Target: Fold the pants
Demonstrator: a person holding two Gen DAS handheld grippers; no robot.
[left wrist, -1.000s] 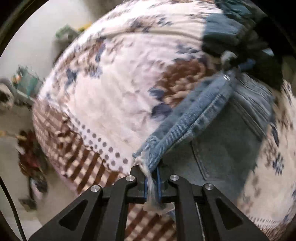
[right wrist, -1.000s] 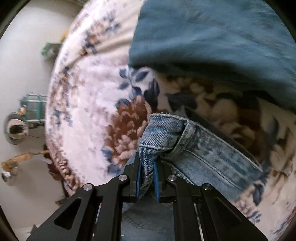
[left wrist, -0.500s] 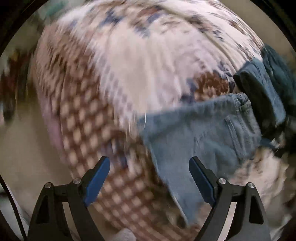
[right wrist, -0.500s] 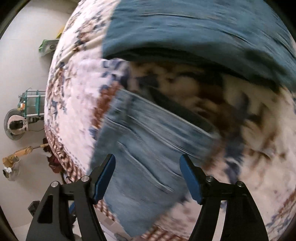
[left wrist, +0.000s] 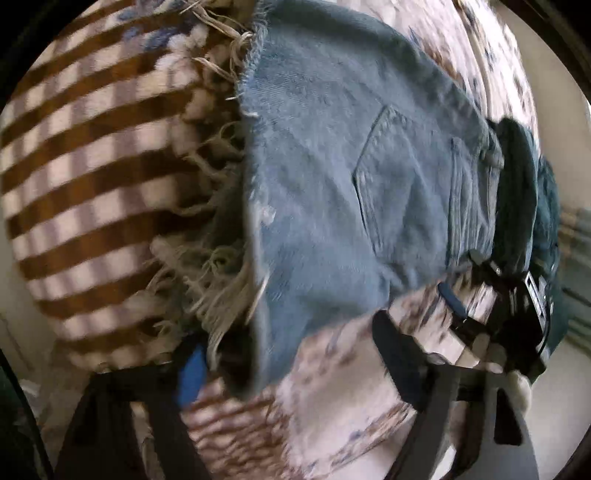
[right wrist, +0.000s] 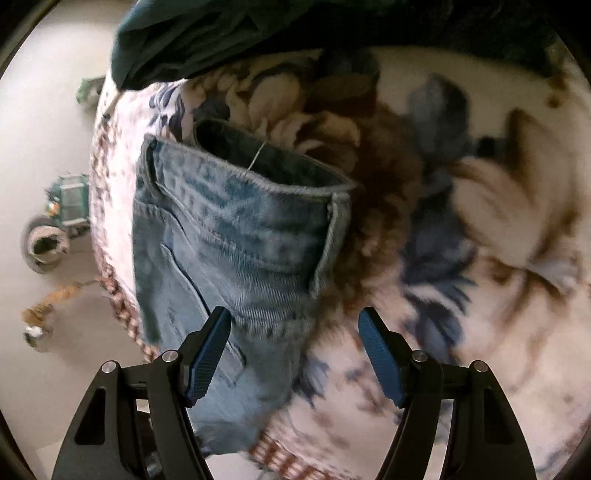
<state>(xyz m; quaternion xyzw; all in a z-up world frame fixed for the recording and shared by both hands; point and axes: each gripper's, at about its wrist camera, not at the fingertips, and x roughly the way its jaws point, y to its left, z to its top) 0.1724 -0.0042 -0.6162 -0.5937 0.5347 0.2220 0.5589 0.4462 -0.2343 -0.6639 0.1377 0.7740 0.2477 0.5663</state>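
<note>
Light blue denim shorts [left wrist: 332, 177] lie folded on a floral and checked blanket [left wrist: 92, 140], frayed hem at the left, back pocket up. In the right wrist view the shorts [right wrist: 229, 236] show their waistband toward the far side. My left gripper [left wrist: 291, 354] is open, its jaws either side of the shorts' near edge, holding nothing. My right gripper [right wrist: 295, 350] is open just above the shorts' near right corner, empty. The right gripper also shows in the left wrist view [left wrist: 491, 302], beside the waistband.
A dark teal garment [right wrist: 258, 33] lies on the blanket beyond the waistband; it also shows in the left wrist view [left wrist: 517, 192]. The blanket's edge [right wrist: 110, 288] drops to a pale floor with a green cart [right wrist: 68, 203] and small clutter at the left.
A second ago both grippers were shut on denim edges. Both have let go and opened; the shorts now lie flat, and the left gripper has swung low beside the frayed hem.
</note>
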